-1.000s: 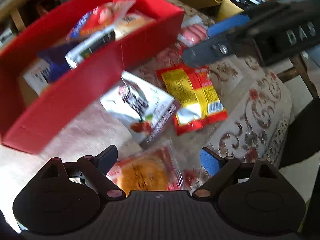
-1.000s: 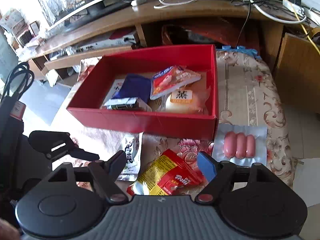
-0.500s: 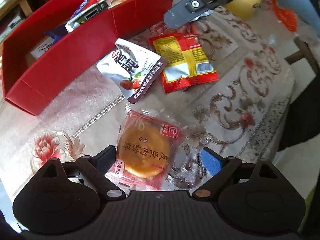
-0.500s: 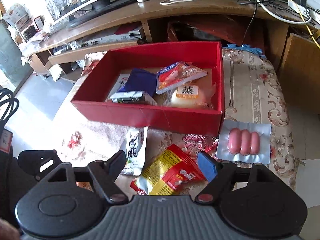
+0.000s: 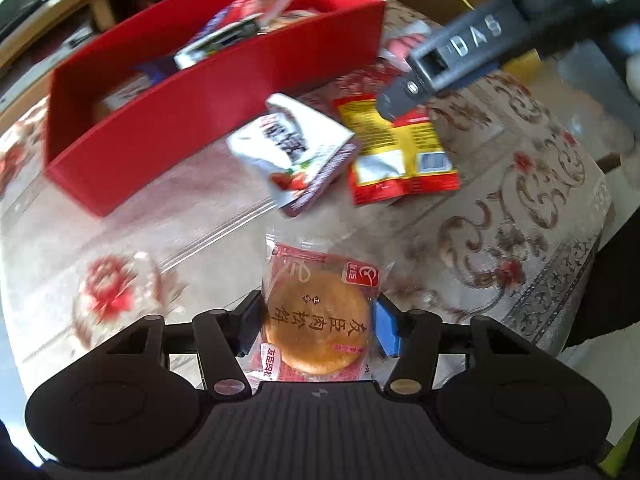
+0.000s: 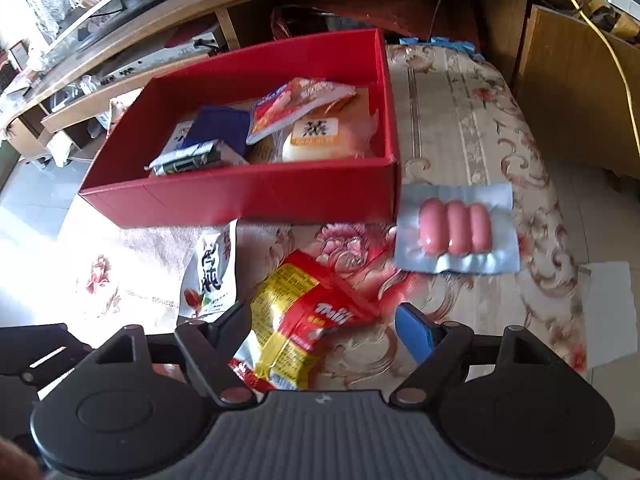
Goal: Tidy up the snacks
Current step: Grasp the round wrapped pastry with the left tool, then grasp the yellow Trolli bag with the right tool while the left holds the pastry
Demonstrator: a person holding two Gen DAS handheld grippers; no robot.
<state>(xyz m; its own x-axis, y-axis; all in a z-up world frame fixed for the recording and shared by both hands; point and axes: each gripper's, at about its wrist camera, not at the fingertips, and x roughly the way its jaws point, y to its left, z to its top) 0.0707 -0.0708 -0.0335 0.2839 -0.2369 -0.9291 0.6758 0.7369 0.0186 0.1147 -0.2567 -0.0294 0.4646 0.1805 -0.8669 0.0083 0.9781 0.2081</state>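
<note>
Left gripper [image 5: 316, 326]: jaws closing around wrapped pastry [image 5: 318, 324], bound for red box [image 5: 192, 120]. Right gripper [image 6: 320, 330]: fingers apart over yellow-red packet [image 6: 296, 320], likely next.

Black ribbed gripper bodies, blue-padded fingers [image 5: 386, 330], brass screws

Both cameras ride the grippers, tilted steeply down, close over the flowered cloth [image 5: 520, 208]. Each catches the red box [image 5: 192, 112] upper left and the yellow-red packet [image 6: 296, 320].
</note>
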